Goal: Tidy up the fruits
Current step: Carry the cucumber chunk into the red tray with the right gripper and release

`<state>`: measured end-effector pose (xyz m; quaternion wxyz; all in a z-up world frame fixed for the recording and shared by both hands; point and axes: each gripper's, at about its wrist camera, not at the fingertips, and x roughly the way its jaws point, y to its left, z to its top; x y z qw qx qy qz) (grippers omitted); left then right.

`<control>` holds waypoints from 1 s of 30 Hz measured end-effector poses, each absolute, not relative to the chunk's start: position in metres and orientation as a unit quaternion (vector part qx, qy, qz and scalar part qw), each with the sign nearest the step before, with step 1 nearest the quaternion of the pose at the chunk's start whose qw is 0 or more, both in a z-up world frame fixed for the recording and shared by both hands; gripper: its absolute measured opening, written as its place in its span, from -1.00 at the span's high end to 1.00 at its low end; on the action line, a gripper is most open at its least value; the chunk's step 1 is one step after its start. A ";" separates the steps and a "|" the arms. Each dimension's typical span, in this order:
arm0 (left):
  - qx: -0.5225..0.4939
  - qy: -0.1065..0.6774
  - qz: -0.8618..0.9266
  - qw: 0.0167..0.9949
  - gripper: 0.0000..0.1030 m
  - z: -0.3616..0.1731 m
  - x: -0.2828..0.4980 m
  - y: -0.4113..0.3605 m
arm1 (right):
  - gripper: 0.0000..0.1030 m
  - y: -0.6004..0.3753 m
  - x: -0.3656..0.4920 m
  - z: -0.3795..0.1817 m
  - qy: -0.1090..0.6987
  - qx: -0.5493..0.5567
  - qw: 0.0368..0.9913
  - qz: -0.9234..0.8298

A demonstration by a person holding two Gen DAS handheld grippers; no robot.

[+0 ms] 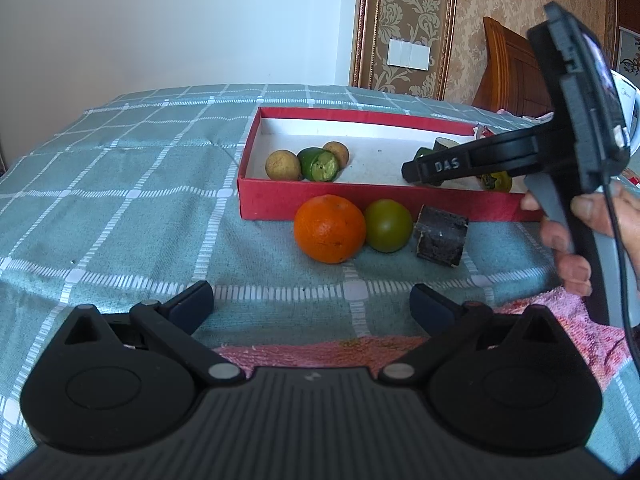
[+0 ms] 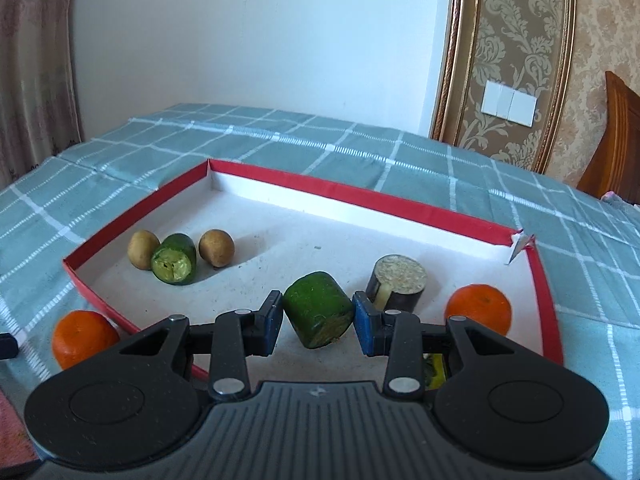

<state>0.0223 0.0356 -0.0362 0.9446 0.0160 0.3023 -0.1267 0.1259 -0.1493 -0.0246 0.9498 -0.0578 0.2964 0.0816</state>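
Bedspread [image 2: 280,132]: teal check — carries red box [image 2: 544,280].
Right gripper [image 2: 318,316]: jaws clamped on green chunk [image 2: 316,310], over the box floor.
Left gripper [image 1: 312,304]: jaws wide, empty; orange [image 1: 330,228] at 12 o'clock.

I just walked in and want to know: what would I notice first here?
Probably the red box on the checked cloth, with fruit pieces inside. Over it, the right gripper pinches a green chunk. In front of the box sits a bright orange beside a green fruit.
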 end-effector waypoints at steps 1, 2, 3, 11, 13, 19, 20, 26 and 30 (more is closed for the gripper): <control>0.016 0.302 -0.127 0.945 -1.00 -0.036 0.022 0.036 | 0.28 -0.149 0.127 -0.026 0.299 -0.059 0.949 0.081; 0.016 0.302 -0.127 0.945 -1.00 -0.036 0.022 0.036 | 0.28 -0.148 0.128 -0.027 0.302 -0.058 0.948 0.080; 0.016 0.302 -0.127 0.945 -1.00 -0.036 0.022 0.036 | 0.28 -0.148 0.129 -0.027 0.300 -0.058 0.949 0.079; 0.017 0.303 -0.126 0.945 -1.00 -0.036 0.022 0.035 | 0.26 -0.150 0.129 -0.028 0.302 -0.053 0.948 0.081; 0.019 0.303 -0.126 0.944 -1.00 -0.036 0.023 0.035 | 0.25 -0.152 0.130 -0.029 0.305 -0.046 0.948 0.082; 0.022 0.304 -0.126 0.944 -1.00 -0.037 0.024 0.035 | 0.20 -0.156 0.130 -0.028 0.311 -0.032 0.946 0.087; 0.023 0.304 -0.126 0.944 -1.00 -0.037 0.024 0.035 | 0.16 -0.157 0.129 -0.027 0.312 -0.032 0.946 0.088; 0.025 0.305 -0.125 0.944 -1.00 -0.038 0.024 0.034 | -0.13 -0.158 0.109 -0.021 0.283 -0.050 0.955 0.077; 0.025 0.305 -0.125 0.944 -1.00 -0.038 0.024 0.034 | -0.20 -0.170 0.084 -0.010 0.258 -0.041 0.963 0.068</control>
